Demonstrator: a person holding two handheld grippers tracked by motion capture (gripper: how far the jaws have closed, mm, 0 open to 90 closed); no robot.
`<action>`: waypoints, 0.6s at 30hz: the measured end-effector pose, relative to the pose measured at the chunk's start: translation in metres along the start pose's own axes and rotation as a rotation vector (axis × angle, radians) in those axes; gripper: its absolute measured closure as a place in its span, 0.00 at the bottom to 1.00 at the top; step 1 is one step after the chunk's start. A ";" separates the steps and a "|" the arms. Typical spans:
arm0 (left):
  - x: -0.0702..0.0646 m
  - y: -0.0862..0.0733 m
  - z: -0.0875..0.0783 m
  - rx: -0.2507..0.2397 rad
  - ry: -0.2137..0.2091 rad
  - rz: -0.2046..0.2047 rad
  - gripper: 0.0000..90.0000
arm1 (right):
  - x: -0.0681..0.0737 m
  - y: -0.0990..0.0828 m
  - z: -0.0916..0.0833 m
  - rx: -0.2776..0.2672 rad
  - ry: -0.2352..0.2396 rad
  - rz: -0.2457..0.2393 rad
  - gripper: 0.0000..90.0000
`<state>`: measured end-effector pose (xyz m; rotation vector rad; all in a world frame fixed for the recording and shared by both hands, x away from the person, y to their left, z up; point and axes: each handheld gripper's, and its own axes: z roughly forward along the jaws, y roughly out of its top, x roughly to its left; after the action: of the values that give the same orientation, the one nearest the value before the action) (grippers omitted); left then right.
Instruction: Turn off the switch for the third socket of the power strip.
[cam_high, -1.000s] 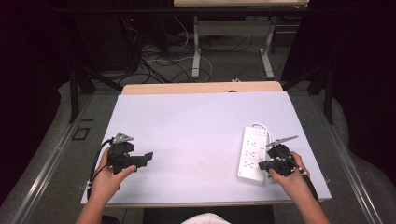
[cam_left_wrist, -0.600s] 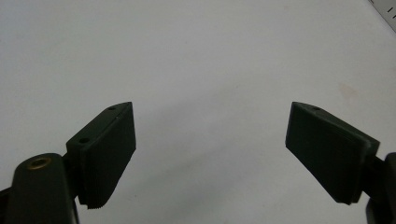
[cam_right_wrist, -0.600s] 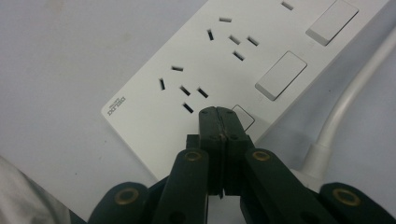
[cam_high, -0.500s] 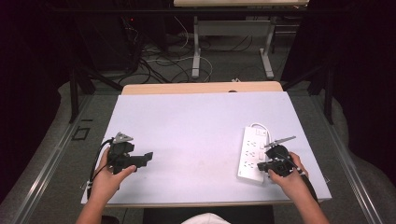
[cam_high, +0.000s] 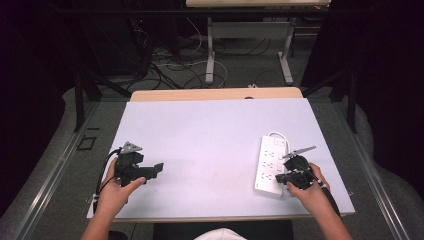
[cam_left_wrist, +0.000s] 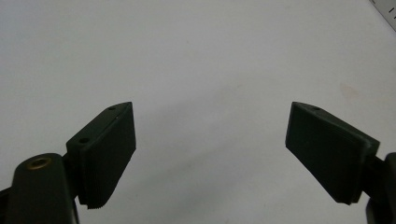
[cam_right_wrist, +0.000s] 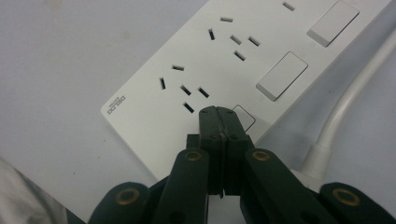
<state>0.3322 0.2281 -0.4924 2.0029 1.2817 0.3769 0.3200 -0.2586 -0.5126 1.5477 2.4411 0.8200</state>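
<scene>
High view, counter: a white counter (cam_high: 210, 145) carried a white power strip (cam_high: 270, 165) at its right side, lying lengthwise away from the person, its cable looping at the far end.
High view, right gripper: the right gripper (cam_high: 286, 178) sat at the near right edge of the strip, apparently over its switches.
High view, left gripper: the left gripper (cam_high: 157, 169) rested low over bare counter, well apart from the strip.
High view, risk: the strip looked light and unbraced, so a sideways push from the right gripper could have slid or turned it on the smooth surface.
Left gripper view, state: the jaws stood wide apart with nothing between them, above plain white counter.
Left gripper view, risk: too far off to steady the strip, judging by the gap between them.
Right gripper view, state: the jaws were pressed together with nothing held, their joined tip at the nearest rocker switch (cam_right_wrist: 243, 117), which they partly covered.
Right gripper view, strip: glossy white body, socket slots in clusters, two further flat switches beside them, small grey lettering at the near corner, thick white cable (cam_right_wrist: 348, 105) leaving at the right.
Right gripper view, risk: the narrow tip could have slipped off the switch edge, or pressed the casing instead; contact itself could not be told.
</scene>
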 end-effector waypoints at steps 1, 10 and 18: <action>0.000 0.000 0.000 0.000 0.000 0.001 0.18 | 0.000 0.000 0.000 0.000 0.001 -0.001 1.00; 0.000 0.000 0.000 0.003 0.000 -0.001 0.18 | 0.000 0.000 0.001 0.004 0.006 0.002 1.00; 0.000 0.000 0.000 0.001 -0.001 0.001 0.18 | 0.001 0.000 0.003 0.023 0.012 0.011 1.00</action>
<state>0.3323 0.2279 -0.4928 2.0045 1.2811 0.3758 0.3200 -0.2567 -0.5148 1.5702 2.4609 0.8077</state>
